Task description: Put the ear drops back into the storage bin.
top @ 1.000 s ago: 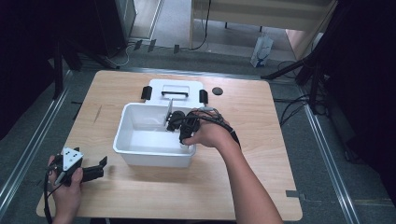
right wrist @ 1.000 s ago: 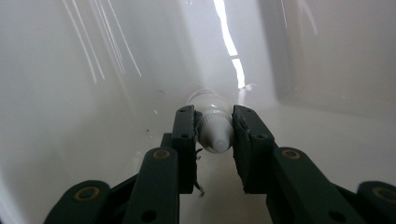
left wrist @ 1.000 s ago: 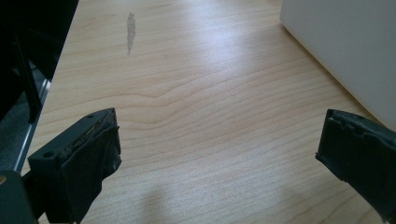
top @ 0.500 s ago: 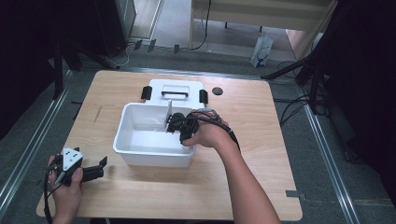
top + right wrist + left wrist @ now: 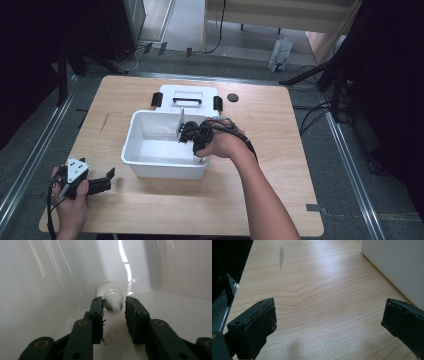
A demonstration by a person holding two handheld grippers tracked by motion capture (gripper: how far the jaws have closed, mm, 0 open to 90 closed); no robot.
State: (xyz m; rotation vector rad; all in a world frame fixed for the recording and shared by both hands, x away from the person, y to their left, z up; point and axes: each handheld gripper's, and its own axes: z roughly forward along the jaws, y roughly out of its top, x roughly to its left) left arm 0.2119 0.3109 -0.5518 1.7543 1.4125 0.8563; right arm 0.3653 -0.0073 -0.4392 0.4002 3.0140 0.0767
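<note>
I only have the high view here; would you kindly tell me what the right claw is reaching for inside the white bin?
Observer: A small white bottle lies on the floor of the bin beside a wall, its pointed cap between the jaws of the right claw.
Operator: Is it gripped?
Observer: The jaws have just been opening. A gap shows beside the cap, so it looks released.
Operator: And the left claw?
Observer: The left claw stands wide open over the table, with nothing between its jaws.
</note>
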